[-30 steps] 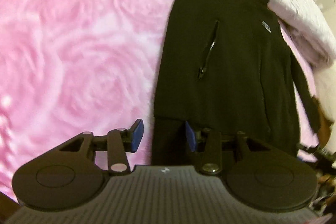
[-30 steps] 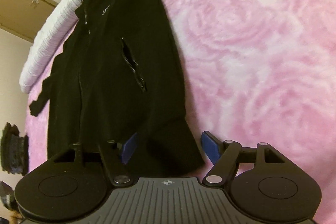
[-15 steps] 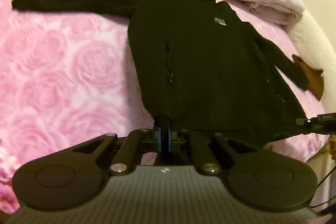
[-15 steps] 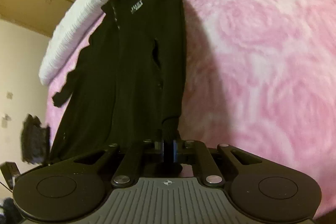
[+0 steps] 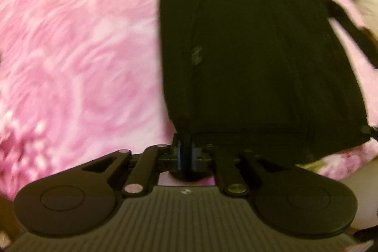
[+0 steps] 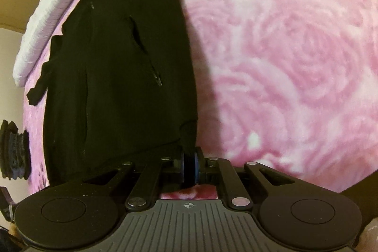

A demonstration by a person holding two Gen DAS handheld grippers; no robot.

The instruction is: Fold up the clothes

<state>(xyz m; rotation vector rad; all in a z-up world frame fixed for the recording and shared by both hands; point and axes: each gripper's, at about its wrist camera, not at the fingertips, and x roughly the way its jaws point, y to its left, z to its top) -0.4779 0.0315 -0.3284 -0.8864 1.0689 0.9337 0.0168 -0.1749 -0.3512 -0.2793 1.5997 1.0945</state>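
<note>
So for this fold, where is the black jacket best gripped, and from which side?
At the hem's two bottom corners, approached from the hem side, as the left gripper and right gripper do: the black jacket lies flat on the pink blanket, collar away, hem edge nearest.

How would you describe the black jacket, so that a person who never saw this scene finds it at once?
Look at the pink rose-patterned fleece blanket covering the bed. The black zip-up jacket lies spread on it, collar toward the white quilted bedding. It is the only large dark thing there, with a small white chest logo and a zipped pocket, and both grippers pinch its hem.
</note>
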